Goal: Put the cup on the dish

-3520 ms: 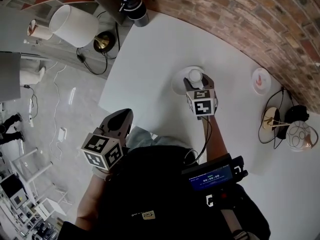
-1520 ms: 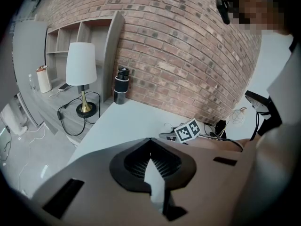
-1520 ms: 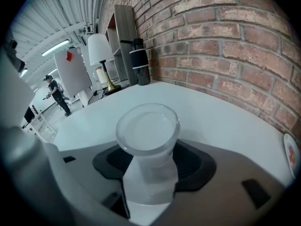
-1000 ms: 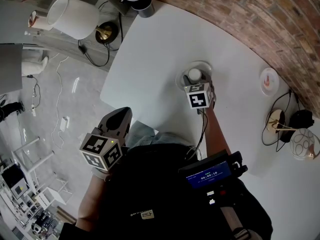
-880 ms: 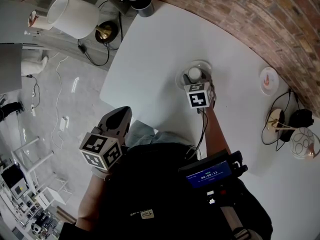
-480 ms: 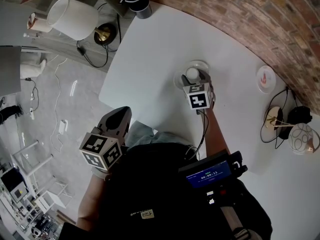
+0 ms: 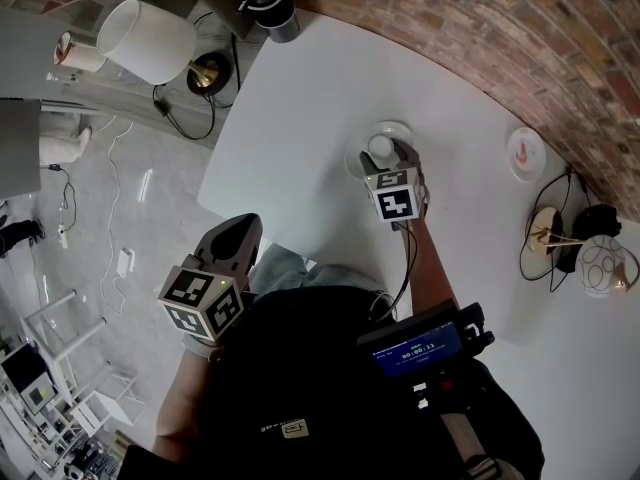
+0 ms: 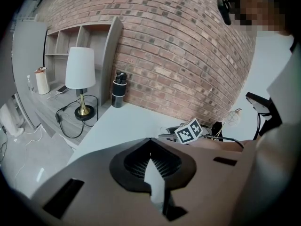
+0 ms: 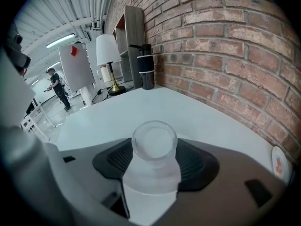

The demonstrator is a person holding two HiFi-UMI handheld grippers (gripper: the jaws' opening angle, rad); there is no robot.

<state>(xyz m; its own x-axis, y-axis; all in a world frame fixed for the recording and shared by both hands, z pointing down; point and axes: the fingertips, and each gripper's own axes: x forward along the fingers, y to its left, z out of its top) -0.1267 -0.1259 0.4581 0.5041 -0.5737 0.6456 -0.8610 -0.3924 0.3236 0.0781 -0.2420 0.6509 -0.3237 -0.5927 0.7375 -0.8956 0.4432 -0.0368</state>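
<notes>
The jaws of the right gripper (image 7: 385, 158) are clamped on a small frosted glass cup (image 9: 154, 144), one ribbed pad against each side and the open rim facing up between them. The left gripper (image 7: 240, 240) hangs back by the person's body, off the near edge of the desk (image 7: 300, 118), its jaws closed on nothing.

The cup sits over the clear dish (image 7: 398, 128). From where I stand I can't tell whether its base rests on the dish or hovers just above it.

The likely trouble is in the letting go. If the cup is off the dish when the jaws part, it could drop, clink on the glass and tip. If it leans in the grip, one pad may drag it over as it pulls away. The cup also looks off-centre, toward the near-left rim of the dish, so it could land half on the lip and rock.

There's plenty of room otherwise. Bare white desk lies all round the dish. The brick wall (image 7: 480, 28) and a small plate (image 7: 525, 154) stand well apart to the right, and a black flask (image 7: 270, 8) is off at the far corner.
</notes>
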